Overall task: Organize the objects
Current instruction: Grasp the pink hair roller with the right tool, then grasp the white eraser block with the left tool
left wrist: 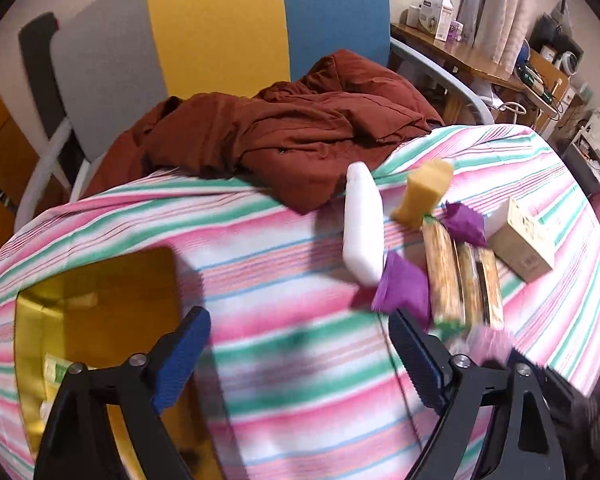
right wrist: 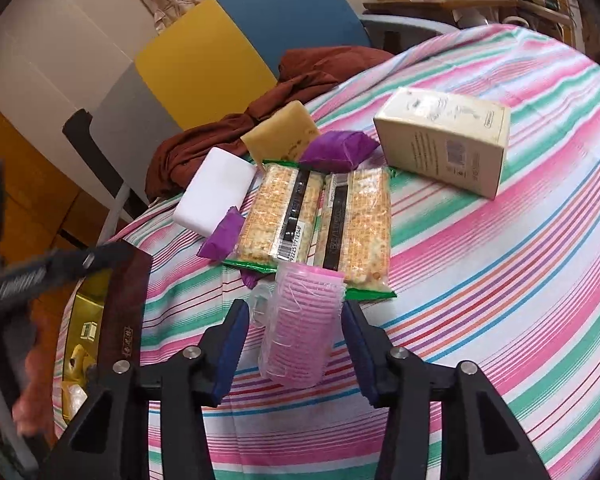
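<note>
The surface (right wrist: 500, 260), draped in a pink, green and white striped cloth, fills both views, with a rust-brown garment (left wrist: 284, 136) heaped at its far edge against a chair with a grey, yellow and blue back (left wrist: 216, 24). At the near left corner sits a dark box with a gold lining (right wrist: 116, 216), open and with a few small things inside; judging by the task, it is where the loose items are meant to go. Out on the cloth lie a cream carton (right wrist: 444, 144), a white block (right wrist: 214, 196), a yellow sponge (right wrist: 280, 132), two cracker packets (right wrist: 312, 216) side by side, and purple wrappers (right wrist: 336, 152). Smallest and nearest is the pink hair roller (right wrist: 300, 328), a ribbed cylinder with a clear clip at its left side. It stands right between the fingers of the right gripper (right wrist: 296, 340), its long axis running roughly along the line of the fingers, away from the camera and toward the cracker packets. The right pad looks to be at its side, the left pad close to the clip; the jaws are half-closed around it, but I cannot tell if they press firmly yet. The left gripper (left wrist: 300, 356) is spread wide and empty over bare cloth, beside the box, and is the arm farther from the roller. The right hand is clearly the one placed to lift it, and the box lies off to that gripper's left.
</note>
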A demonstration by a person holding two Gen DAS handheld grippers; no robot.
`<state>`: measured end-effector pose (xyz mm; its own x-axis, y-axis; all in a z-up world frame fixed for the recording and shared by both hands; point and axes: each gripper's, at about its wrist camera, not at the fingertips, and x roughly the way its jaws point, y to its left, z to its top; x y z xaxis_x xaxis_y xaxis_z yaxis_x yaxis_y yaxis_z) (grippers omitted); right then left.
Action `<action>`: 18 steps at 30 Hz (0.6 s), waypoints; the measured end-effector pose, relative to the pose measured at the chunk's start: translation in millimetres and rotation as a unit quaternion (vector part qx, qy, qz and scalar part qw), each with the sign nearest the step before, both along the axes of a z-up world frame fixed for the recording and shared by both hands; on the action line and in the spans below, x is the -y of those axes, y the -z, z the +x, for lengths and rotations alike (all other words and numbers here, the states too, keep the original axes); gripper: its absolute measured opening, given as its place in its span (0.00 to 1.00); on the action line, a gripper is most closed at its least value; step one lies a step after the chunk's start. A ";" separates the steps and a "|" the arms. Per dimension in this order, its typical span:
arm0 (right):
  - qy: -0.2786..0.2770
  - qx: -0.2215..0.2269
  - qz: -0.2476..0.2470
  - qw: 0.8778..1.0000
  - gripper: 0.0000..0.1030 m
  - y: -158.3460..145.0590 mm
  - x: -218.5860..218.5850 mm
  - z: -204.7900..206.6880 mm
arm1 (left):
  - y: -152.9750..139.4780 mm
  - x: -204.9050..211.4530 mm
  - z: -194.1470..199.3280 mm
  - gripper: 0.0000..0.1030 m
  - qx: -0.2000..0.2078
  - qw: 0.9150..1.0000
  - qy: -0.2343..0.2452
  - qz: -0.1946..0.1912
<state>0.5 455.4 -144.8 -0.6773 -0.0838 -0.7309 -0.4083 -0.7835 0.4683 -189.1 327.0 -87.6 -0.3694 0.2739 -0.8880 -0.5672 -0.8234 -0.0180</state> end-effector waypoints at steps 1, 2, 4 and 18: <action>-0.002 -0.001 0.007 1.000 0.44 -1.0 0.3 0.0 | 2.3 -4.7 -6.5 0.94 0.014 1.000 0.005 0.005; -0.004 -0.002 0.010 1.000 0.44 -1.6 -0.1 0.2 | 4.4 -8.8 -13.8 0.94 0.030 0.999 0.008 0.011; -0.008 -0.007 0.006 1.000 0.42 -2.3 -2.3 1.1 | 7.1 -15.7 -25.9 0.95 0.045 0.999 0.000 0.019; -0.027 -0.016 0.001 1.000 0.36 1.6 -6.8 -2.8 | 43.1 -47.4 -71.7 0.96 0.126 0.992 -0.013 0.023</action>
<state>-2.2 462.2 -146.4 -0.6947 -0.1194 -0.7093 -0.3512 -0.8043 0.4794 -260.8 374.4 -130.6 -0.1442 0.3093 -0.9400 -0.5192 -0.8323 -0.1942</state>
